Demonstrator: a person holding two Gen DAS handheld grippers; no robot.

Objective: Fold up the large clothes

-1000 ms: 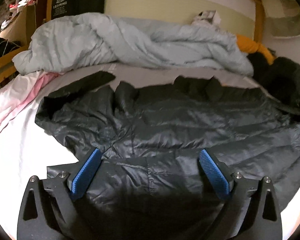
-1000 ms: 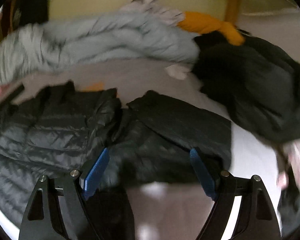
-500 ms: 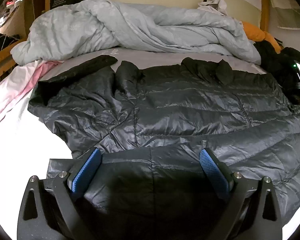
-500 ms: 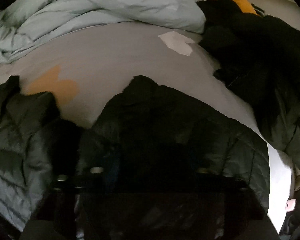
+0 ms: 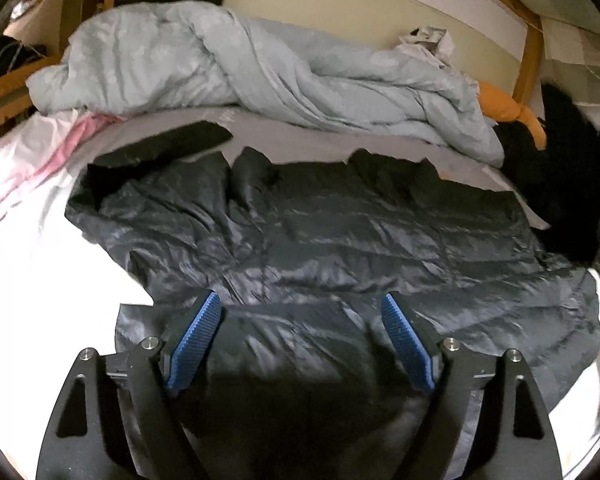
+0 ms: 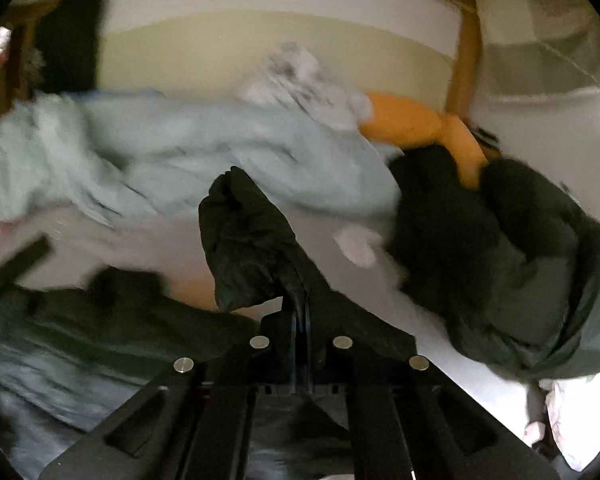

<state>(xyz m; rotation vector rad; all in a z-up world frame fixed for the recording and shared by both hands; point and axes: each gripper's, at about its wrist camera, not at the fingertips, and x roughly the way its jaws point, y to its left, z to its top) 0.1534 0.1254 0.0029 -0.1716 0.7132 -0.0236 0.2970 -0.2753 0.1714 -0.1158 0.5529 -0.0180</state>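
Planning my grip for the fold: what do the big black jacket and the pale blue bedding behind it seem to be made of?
The black quilted puffer jacket looks like thin, glossy nylon-type shell over padding: shiny highlights, stitched channels, fine crinkles. Probably slippery. The pale blue-grey duvet looks like matte woven cotton or a blend, thickly filled: soft rounded folds, no sheen. Exact fibres can't be told.

Dark quilted puffer jacket [image 5: 340, 248] lies spread on the bed.

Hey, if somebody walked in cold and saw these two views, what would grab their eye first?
The big shiny dark puffer jacket spread across the bed, under the open left gripper. Then the right gripper, shut on a bunched fold of it. Behind lies a crumpled pale blue duvet.
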